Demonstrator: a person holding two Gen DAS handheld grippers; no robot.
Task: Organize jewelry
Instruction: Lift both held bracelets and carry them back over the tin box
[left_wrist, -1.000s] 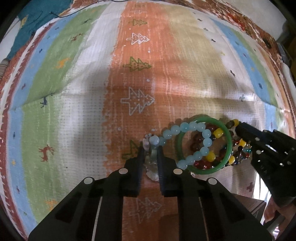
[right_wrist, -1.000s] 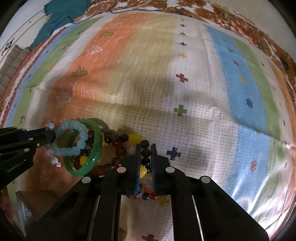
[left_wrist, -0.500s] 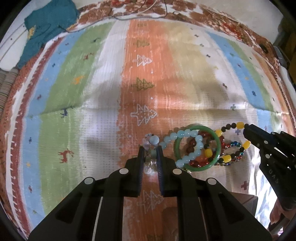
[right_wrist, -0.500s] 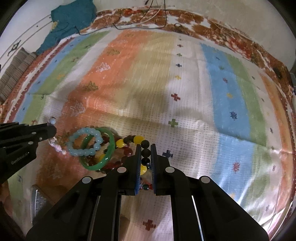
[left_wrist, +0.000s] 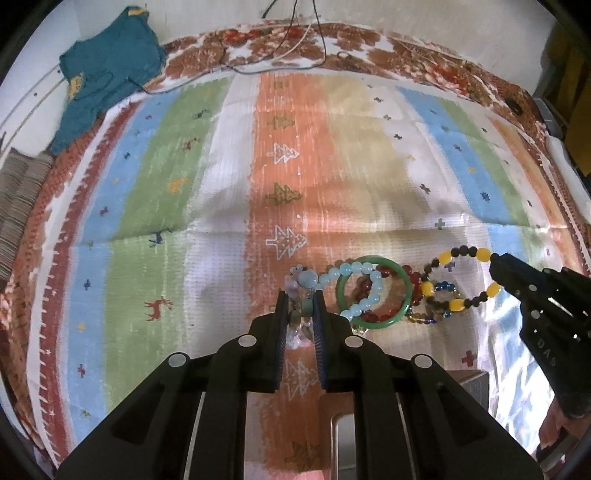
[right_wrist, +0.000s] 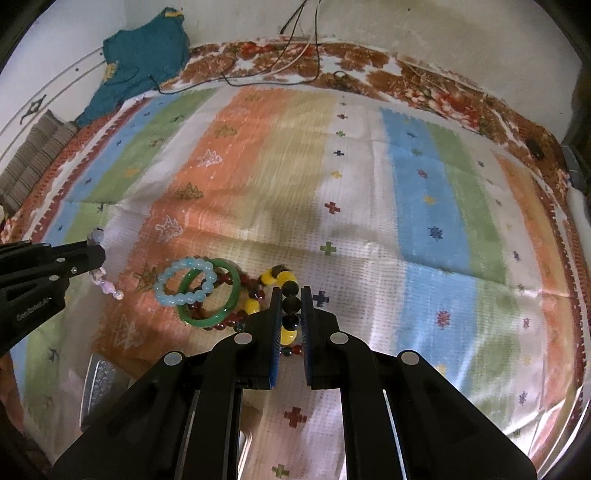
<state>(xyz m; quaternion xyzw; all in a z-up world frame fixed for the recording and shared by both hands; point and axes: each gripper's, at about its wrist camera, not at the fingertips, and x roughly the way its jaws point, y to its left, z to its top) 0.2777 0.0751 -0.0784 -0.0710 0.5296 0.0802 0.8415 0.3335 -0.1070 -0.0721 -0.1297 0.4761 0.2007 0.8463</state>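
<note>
A striped cloth (left_wrist: 229, 206) covers the surface. Above it near the front, a tangle of bracelets hangs between the two claws: green bangle (left_wrist: 373, 291), pale blue bead bracelet (left_wrist: 354, 288). The left claw (left_wrist: 300, 314) is clamped on a pale pink-and-blue strand (left_wrist: 301, 280), the right claw (right_wrist: 288, 314) on the black-and-yellow bead bracelet (right_wrist: 290, 295). Judged step: separating the tangle; next, pull gently apart

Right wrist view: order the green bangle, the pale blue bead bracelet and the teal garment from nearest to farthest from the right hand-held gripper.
From the right hand-held gripper:
1. Green bangle, just left of its tips.
2. Pale blue bead bracelet, overlapping the bangle, further left.
3. Teal garment, far off at the upper-left edge of the striped cloth.
</note>
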